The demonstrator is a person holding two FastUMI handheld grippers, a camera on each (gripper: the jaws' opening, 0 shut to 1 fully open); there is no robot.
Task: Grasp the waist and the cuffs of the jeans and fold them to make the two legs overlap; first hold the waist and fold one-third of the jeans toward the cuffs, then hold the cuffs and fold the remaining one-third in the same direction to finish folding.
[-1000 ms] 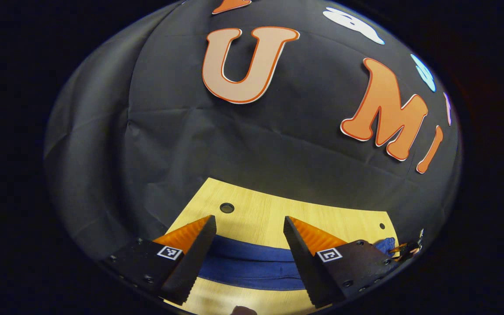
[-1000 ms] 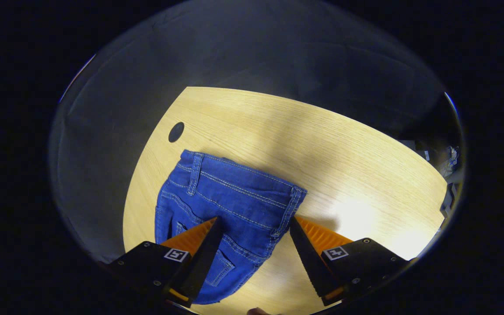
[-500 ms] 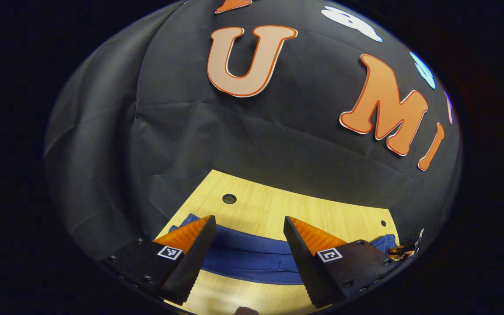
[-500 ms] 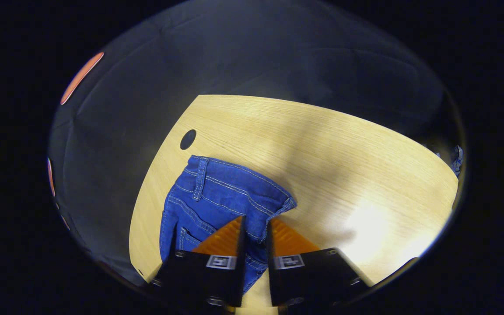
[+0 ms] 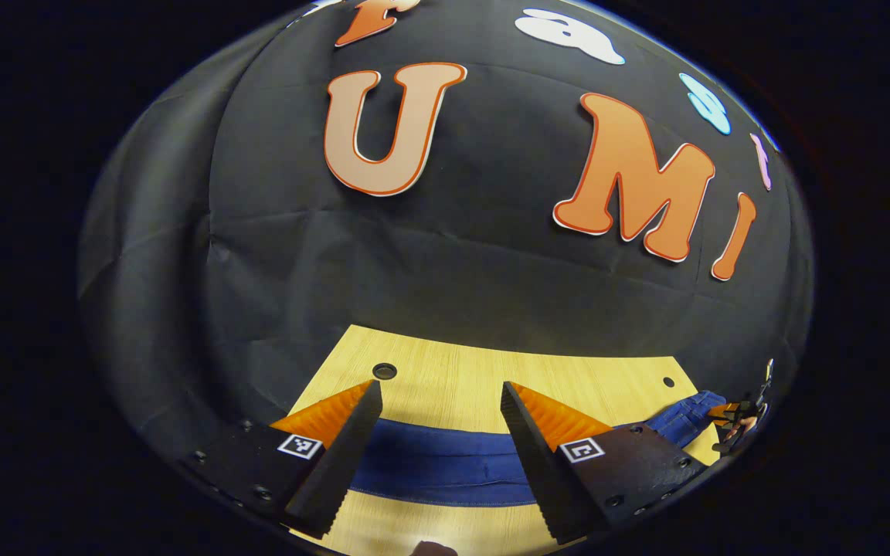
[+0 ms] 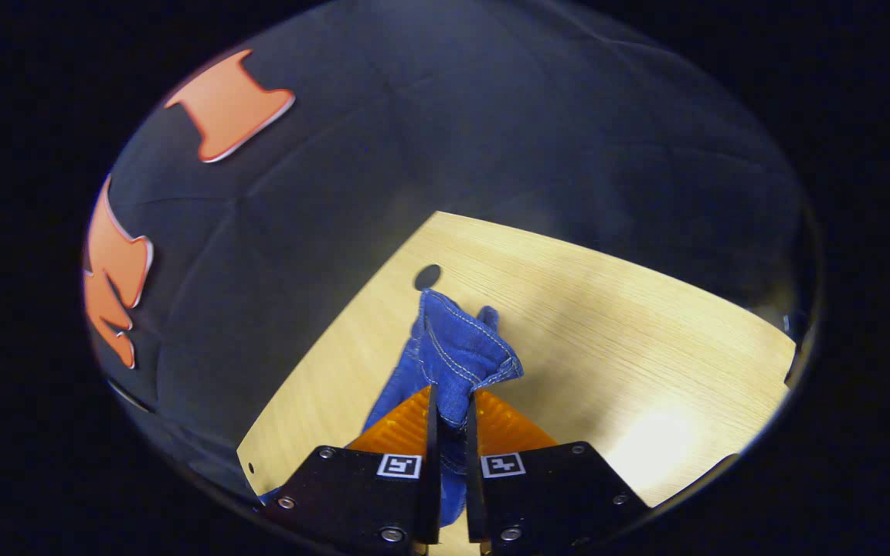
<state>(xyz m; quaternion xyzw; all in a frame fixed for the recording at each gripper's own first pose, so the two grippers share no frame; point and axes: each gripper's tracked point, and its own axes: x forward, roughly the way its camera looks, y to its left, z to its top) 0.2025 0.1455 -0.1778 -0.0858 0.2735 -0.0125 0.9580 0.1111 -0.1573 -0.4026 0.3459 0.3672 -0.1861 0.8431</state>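
Fingers of your left gripper [image 5: 437, 455] stand wide apart over the leg of the blue denim jeans [image 5: 445, 463] lying flat on the pale wooden tabletop [image 5: 476, 363], gripping nothing: bring them down and close on the cuff end. Your right gripper [image 6: 449, 432] is clamped on the bunched waistband, so carry it over evenly with the left. The cuffs themselves are cut off from sight.

You've got a light wood-grain table [image 6: 607, 309] with a round dark hole [image 6: 429, 276] near its back edge. Blue denim jeans [image 5: 445, 463] lie across it, waist end bunched up beside that hole.
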